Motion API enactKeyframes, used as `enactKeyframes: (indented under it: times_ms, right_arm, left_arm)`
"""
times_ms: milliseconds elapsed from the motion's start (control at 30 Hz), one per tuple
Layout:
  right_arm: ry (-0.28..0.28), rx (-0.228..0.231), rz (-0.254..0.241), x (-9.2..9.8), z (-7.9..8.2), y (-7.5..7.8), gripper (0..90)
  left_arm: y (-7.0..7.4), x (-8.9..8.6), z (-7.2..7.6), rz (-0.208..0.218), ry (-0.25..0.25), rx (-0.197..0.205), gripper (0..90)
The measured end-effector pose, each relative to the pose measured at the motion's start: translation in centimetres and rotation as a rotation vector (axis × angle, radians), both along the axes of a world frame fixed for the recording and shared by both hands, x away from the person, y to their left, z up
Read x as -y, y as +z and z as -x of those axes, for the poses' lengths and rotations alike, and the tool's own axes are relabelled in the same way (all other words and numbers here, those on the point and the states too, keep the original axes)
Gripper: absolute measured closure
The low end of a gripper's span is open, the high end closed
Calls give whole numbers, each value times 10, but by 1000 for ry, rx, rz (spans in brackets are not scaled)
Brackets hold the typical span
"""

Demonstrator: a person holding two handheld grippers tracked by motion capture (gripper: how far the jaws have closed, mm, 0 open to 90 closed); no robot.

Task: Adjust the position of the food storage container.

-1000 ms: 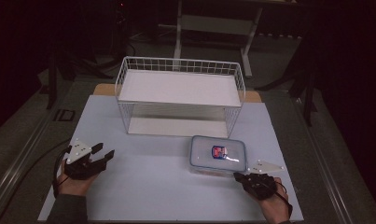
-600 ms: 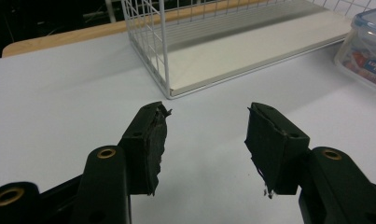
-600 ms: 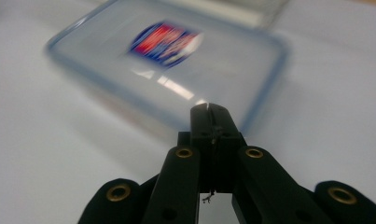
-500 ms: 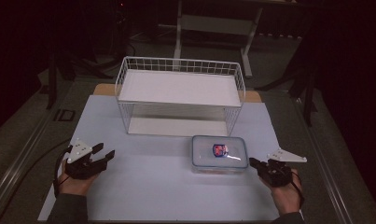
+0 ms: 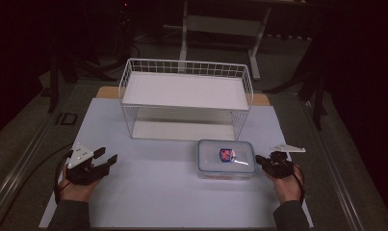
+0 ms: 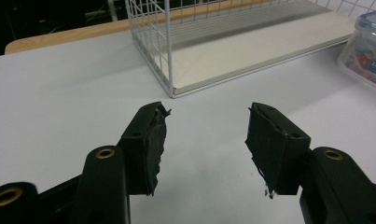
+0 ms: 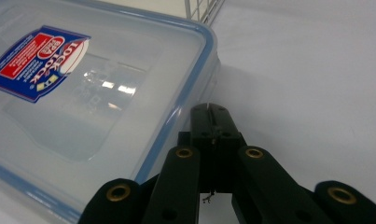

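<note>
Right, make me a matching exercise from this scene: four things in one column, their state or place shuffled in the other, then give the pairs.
Things:
1. left hand-held gripper
2. right hand-held gripper
3. plastic box
4. wire rack

States or places:
A. lid on, blue and red label on top
B. jaws closed, beside the box
C. jaws apart over bare tabletop
D. at the back of the white table, behind the box

Pairs: 1-C, 2-B, 3-A, 4-D

The right gripper [image 7: 212, 114] rose from the bottom of the frame with its two black jaws pressed together. Its tip sat just beside a clear plastic box [image 7: 129, 107] with a blue-edged lid. A red and blue sticker [image 7: 38, 63] was at the upper left.
</note>
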State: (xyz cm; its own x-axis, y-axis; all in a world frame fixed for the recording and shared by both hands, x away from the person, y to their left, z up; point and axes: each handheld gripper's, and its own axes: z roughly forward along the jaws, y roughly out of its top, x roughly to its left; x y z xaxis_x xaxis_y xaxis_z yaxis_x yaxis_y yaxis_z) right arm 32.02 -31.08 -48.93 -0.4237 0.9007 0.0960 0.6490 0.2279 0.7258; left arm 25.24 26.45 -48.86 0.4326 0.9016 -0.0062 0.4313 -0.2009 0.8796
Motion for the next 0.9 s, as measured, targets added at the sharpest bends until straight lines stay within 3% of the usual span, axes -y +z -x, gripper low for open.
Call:
enactKeyframes:
  times_ms: [300, 667, 900]
  right_arm:
    - [30, 1, 16, -13, -6, 0, 899]
    - [106, 9, 39, -56, -18, 1, 899]
    - [168, 15, 8, -83, -16, -2, 899]
  left_arm:
    - [0, 1, 0, -6, 0, -3, 455]
    - [0, 1, 0, -7, 0, -1, 452]
    - [0, 1, 0, -8, -2, 0, 452]
